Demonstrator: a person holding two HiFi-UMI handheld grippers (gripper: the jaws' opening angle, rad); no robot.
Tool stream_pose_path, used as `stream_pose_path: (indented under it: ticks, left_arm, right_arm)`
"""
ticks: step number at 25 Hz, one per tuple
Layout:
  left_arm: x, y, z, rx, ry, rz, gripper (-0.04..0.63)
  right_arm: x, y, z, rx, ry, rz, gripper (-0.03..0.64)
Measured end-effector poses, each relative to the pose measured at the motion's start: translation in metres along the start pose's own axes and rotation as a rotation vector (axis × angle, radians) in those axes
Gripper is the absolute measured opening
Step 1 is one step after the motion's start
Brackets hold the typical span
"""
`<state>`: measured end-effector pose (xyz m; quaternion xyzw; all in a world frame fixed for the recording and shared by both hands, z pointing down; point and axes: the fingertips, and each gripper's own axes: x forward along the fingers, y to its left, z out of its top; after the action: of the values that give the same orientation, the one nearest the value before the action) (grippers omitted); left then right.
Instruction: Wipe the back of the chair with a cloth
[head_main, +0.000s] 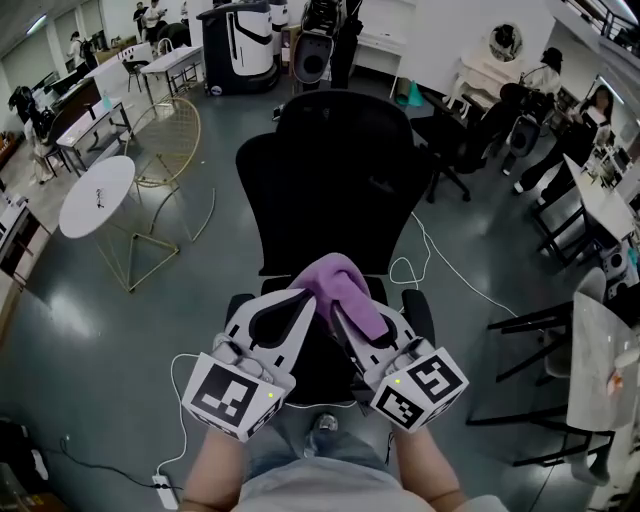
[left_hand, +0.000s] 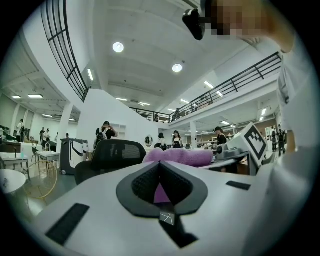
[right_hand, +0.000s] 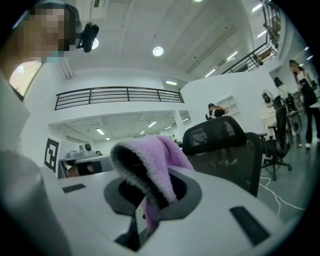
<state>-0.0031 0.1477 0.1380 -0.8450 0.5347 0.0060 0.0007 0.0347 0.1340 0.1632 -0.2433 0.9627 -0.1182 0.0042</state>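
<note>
A black mesh office chair (head_main: 340, 170) stands straight ahead, its back facing me; it also shows as the chair (left_hand: 117, 152) and the chair (right_hand: 220, 145) in the two gripper views. A purple cloth (head_main: 348, 285) hangs between my two grippers, just above the near side of the chair. My right gripper (head_main: 340, 318) is shut on the cloth (right_hand: 150, 160), which folds up out of the right gripper (right_hand: 150, 195). My left gripper (head_main: 310, 300) meets the cloth's left end. Its pads are closed, with the cloth (left_hand: 180, 156) showing in the gap of the left gripper (left_hand: 160, 172).
A round white table (head_main: 95, 195) and a gold wire chair (head_main: 170, 140) stand at the left. White cables (head_main: 430, 270) run over the grey floor, with a power strip (head_main: 163, 490) near my feet. Another black chair (head_main: 470, 140) and desks (head_main: 600, 340) are on the right.
</note>
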Motion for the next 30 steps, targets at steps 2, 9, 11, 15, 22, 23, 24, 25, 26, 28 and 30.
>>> stream_pose_path:
  ticks: [2, 9, 11, 15, 22, 23, 24, 25, 26, 28, 30]
  left_arm:
    - [0.003, 0.014, 0.001, -0.001, -0.002, -0.026, 0.012]
    - [0.008, 0.070, 0.004, 0.001, 0.005, -0.133, 0.012]
    - [0.006, 0.086, 0.005, 0.000, 0.009, -0.157, 0.012]
    - [0.005, 0.110, 0.006, -0.002, 0.021, -0.215, 0.012]
    - [0.004, 0.135, 0.006, -0.014, 0.008, -0.290, 0.012]
    - [0.005, 0.136, 0.006, -0.017, 0.003, -0.298, 0.012]
    - [0.006, 0.137, 0.007, -0.021, 0.001, -0.306, 0.012]
    - [0.007, 0.137, 0.007, -0.026, 0.002, -0.314, 0.012]
    - [0.009, 0.137, 0.008, -0.029, 0.001, -0.322, 0.012]
    - [0.012, 0.137, 0.009, -0.030, -0.006, -0.334, 0.012]
    - [0.015, 0.136, 0.011, -0.033, -0.011, -0.341, 0.012]
  right_arm:
    - [0.013, -0.002, 0.000, 0.007, -0.004, -0.025, 0.051]
    - [0.068, 0.003, 0.003, 0.023, -0.031, -0.126, 0.051]
    - [0.084, 0.006, 0.004, 0.029, -0.035, -0.148, 0.051]
    - [0.109, 0.010, 0.006, 0.036, -0.048, -0.203, 0.050]
    - [0.132, 0.016, 0.006, 0.046, -0.050, -0.277, 0.051]
    - [0.132, 0.015, 0.006, 0.043, -0.046, -0.286, 0.051]
    - [0.133, 0.015, 0.006, 0.041, -0.043, -0.295, 0.051]
    - [0.134, 0.014, 0.007, 0.039, -0.042, -0.304, 0.051]
    - [0.134, 0.012, 0.008, 0.038, -0.042, -0.313, 0.051]
    - [0.134, 0.008, 0.009, 0.039, -0.044, -0.329, 0.051]
    - [0.134, 0.003, 0.011, 0.040, -0.043, -0.337, 0.051]
